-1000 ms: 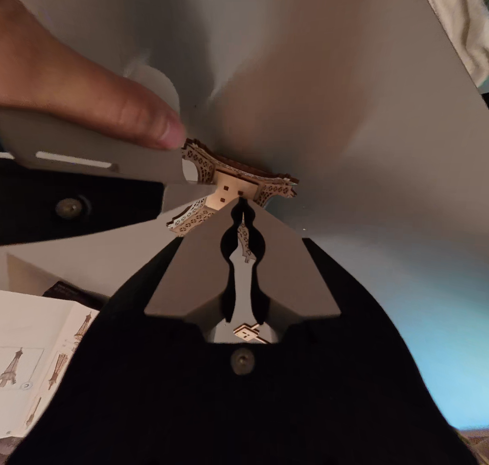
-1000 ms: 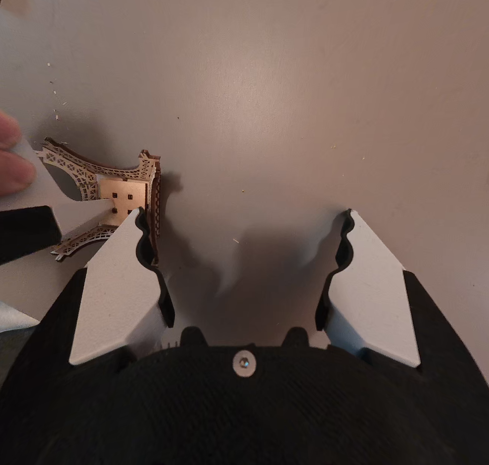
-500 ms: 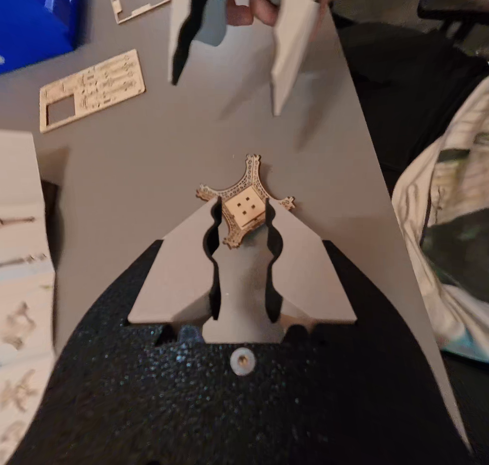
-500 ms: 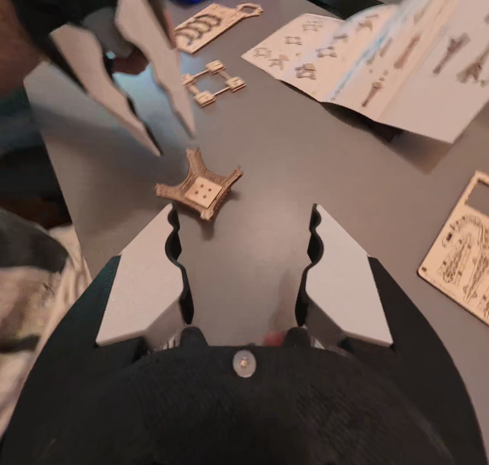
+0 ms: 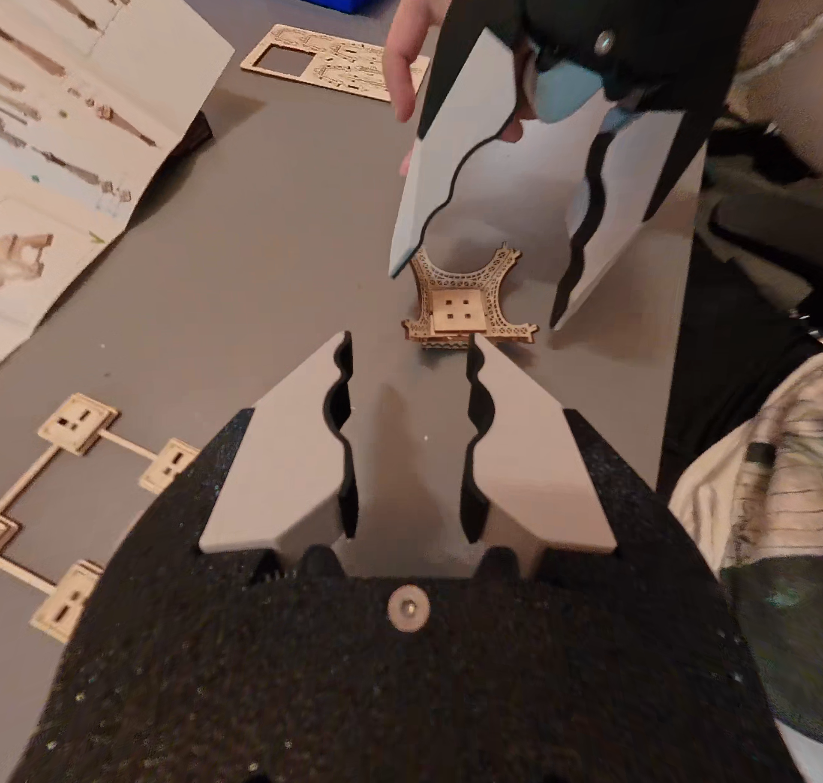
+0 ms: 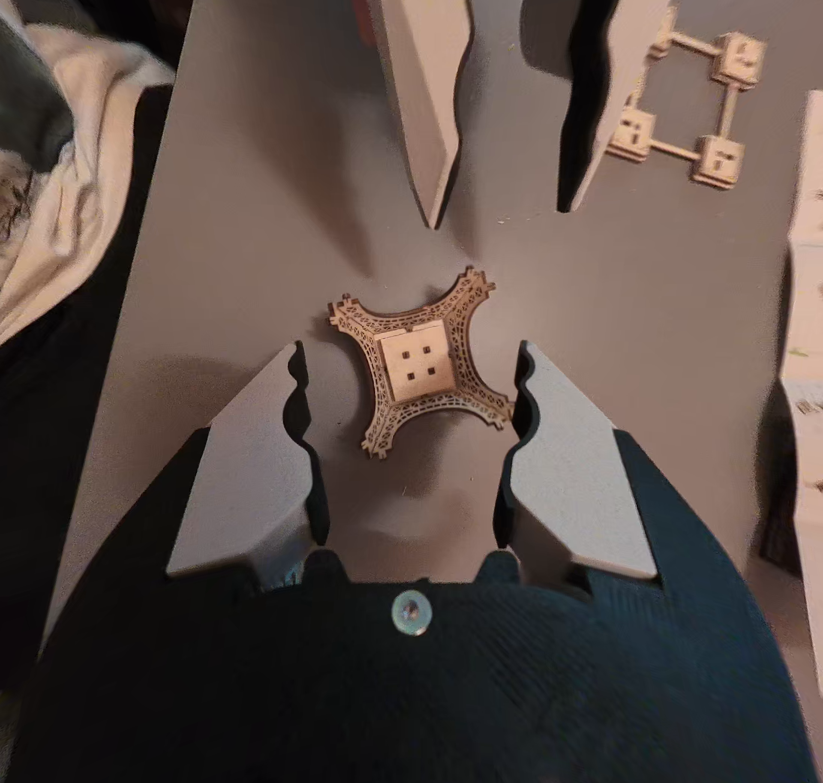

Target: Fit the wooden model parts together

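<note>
Hovering with both jaws apart and empty; right gripper [image 6: 412, 405] straddling the wooden tower base [image 6: 418, 363] lying on the desk [image 6: 623, 316], probably lining up a grasp; left gripper [image 5: 409, 352] facing it, just short.

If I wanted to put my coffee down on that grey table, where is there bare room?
The widest bare patch lies between the instruction sheet, the tower base and the square frame piece. Another lies left of the base in the right wrist view, toward the table edge. It is crowded around the base, where both open grippers, left and right, close in.
</note>
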Demonstrator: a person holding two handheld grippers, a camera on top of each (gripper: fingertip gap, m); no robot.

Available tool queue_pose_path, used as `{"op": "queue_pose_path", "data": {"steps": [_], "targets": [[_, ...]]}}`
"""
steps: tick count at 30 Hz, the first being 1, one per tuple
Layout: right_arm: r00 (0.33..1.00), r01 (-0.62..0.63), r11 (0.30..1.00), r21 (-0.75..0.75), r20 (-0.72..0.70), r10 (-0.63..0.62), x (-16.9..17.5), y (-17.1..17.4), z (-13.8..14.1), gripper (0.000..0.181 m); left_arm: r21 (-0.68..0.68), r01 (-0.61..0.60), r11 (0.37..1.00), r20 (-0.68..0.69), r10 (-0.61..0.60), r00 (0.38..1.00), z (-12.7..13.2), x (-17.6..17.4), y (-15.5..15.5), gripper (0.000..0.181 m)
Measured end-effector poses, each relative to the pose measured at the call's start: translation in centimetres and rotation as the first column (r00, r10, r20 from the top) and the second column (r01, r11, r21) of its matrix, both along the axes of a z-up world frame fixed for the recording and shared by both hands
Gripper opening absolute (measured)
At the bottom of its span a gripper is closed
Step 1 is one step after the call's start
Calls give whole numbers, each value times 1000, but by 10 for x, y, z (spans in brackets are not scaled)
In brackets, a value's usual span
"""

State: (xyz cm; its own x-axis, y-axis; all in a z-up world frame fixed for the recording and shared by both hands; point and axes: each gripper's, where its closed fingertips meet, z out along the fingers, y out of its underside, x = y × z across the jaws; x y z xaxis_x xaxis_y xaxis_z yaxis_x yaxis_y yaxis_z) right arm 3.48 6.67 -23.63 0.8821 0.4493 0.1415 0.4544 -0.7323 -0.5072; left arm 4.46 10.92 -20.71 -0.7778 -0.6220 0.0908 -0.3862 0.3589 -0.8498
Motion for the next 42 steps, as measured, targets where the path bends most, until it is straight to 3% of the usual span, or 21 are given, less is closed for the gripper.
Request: {"op": "queue_pose_path", "data": {"steps": [4, 9, 14, 18, 21, 24, 26, 29, 31, 33, 38, 42], "targets": [[998, -45, 989, -144, 47, 52, 11, 0, -19, 93, -9, -38, 999, -48, 37, 998, -12, -9, 11, 49], [994, -97, 971, -221, -64, 84, 1, 1, -28, 73, 56, -87, 995, -57, 90, 994, -25, -14, 25, 47], [994, -111, 957, -268, -32, 107, 8, -2, -27, 56, 31, -123, 992, -67, 124, 990, -28, -15, 29, 47], [997, -65, 983, -169, -46, 58, 16, 3, -22, 55, -4, -131, 991, -36, 131, 991, -20, -16, 26, 47], [992, 70, 995, 74, -112, -61, 31, 17, 4, 55, -57, -127, 990, 53, 130, 990, -3, -15, 19, 49], [925, 236, 897, 374, -370, -90, 31, 26, 55, 56, -156, -95, 983, 175, 122, 977, 26, -13, 3, 49], [868, 285, 770, 571, -495, 46, 21, 23, 94, 55, -216, -50, 975, 268, 108, 957, 50, -13, -10, 49], [810, 353, 555, 753, -543, 223, 10, 6, 135, 55, -260, 23, 965, 384, 81, 920, 84, -16, -31, 47], [763, 412, 446, 794, -569, 307, 7, -6, 152, 55, -274, 77, 959, 415, 45, 909, 100, -20, -47, 49], [722, 453, 379, 807, -581, 375, 2, -14, 162, 55, -298, 126, 946, 418, 11, 908, 111, -23, -61, 51], [695, 482, 280, 830, -557, 454, -10, -28, 172, 55, -355, 192, 915, 409, -32, 912, 132, -26, -78, 53], [671, 517, 219, 827, -551, 495, -10, -41, 178, 55, -302, 225, 926, 403, -90, 911, 133, -27, -90, 55]]}}
